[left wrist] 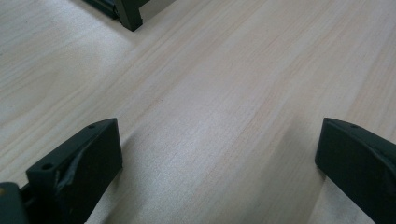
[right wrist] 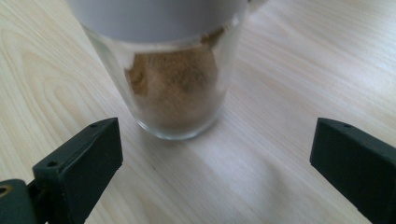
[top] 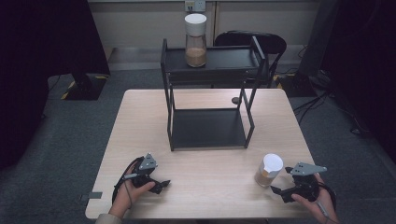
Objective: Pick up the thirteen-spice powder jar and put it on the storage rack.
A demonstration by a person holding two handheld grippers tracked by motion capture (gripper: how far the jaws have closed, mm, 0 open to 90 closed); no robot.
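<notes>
- High view: a glass spice jar (top: pixel 269 170) with a white lid stands upright near the front right corner of the wooden table (top: pixel 140 121), just left of the right gripper (top: pixel 284 192). That gripper sits much nearer to it than the left gripper (top: pixel 161 184), which rests well apart at the front left. A black two-tier rack (top: pixel 210 93) stands behind, with a second jar (top: pixel 195 40) on its top shelf.
- Left gripper view: the jaws stand spread wide over bare table, gripping nothing; a rack foot (left wrist: pixel 127 14) shows at the top.
- Right gripper view: the jaws are likewise released and wide apart. The spice jar (right wrist: pixel 175 88), part full of brown powder, stands straight ahead between their lines but just beyond the tips, untouched. Its long axis is vertical, so I judge a level push forward would bring the jaws to either side of the glass.
</notes>
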